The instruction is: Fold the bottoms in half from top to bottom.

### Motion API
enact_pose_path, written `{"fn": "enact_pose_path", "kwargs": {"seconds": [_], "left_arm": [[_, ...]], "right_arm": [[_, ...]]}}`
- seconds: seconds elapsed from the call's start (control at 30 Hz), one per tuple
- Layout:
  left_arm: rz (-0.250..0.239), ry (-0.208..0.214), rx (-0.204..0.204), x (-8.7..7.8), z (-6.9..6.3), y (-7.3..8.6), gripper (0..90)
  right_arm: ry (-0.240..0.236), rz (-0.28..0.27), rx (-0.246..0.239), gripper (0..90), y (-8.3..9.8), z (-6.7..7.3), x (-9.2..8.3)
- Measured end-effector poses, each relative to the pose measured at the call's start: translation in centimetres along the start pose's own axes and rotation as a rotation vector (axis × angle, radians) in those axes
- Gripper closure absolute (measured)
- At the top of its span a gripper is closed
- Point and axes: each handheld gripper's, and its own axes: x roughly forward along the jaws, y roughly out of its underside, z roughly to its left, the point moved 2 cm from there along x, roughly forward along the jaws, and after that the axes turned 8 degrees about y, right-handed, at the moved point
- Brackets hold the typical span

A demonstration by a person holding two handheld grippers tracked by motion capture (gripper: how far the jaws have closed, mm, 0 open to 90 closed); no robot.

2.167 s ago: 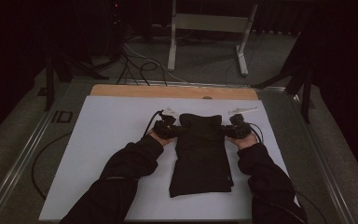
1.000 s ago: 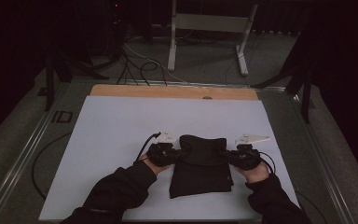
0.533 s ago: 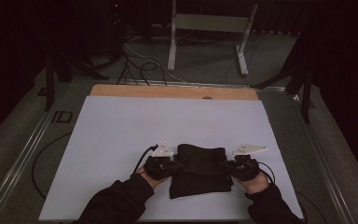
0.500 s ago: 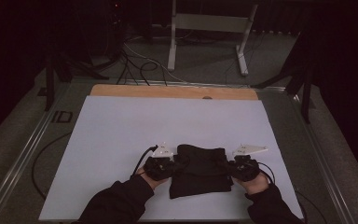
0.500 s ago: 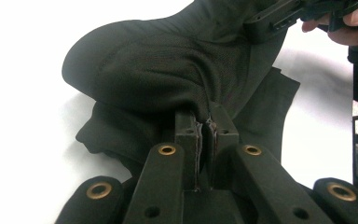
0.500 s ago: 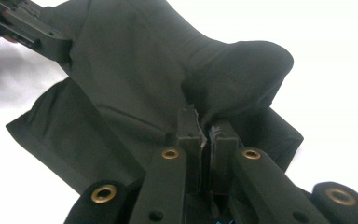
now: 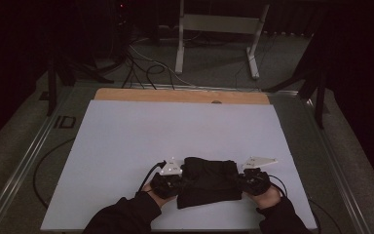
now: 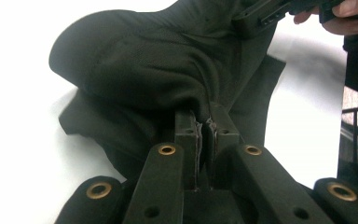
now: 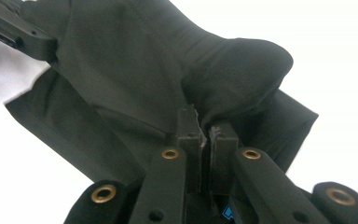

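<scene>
Currently both tongs clamp the cloth point(image 7: 209, 181): left tongs point(image 7: 179, 181) on its left edge, right tongs point(image 7: 239, 181) on its right, jaws nearly closed on fabric. The cloth lies folded on the table point(image 7: 126, 141) near the front edge, long axis running tong to tong, hands equally near.

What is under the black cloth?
The black cloth is folded over itself, so a lower layer of it lies on the white board. Whether anything else hides beneath is covered from sight.
</scene>
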Motion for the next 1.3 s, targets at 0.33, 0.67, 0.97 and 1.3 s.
{"fn": "enact_pose_path", "kwargs": {"seconds": [0.33, 0.67, 0.97, 1.3], "left_arm": [[0.019, -0.03, -0.007, 0.7, 0.9, 0.7, 85.2], [0.03, -0.065, 0.06, 1.3, 2.1, 0.7, 85.1], [0.041, -0.018, 0.031, 1.3, 2.2, 0.8, 84.3], [0.065, 0.018, 0.016, 1.2, 2.3, 0.7, 79.2]], "right_arm": [[0.016, 0.028, -0.001, 86.7, -0.3, -0.5, 1.8], [0.034, 0.033, 0.007, 86.6, -0.5, -0.9, 2.2], [0.041, 0.043, 0.0, 86.2, -0.3, -0.9, 2.7], [0.04, 0.047, -0.009, 85.5, -0.1, -0.9, 2.9]]}}
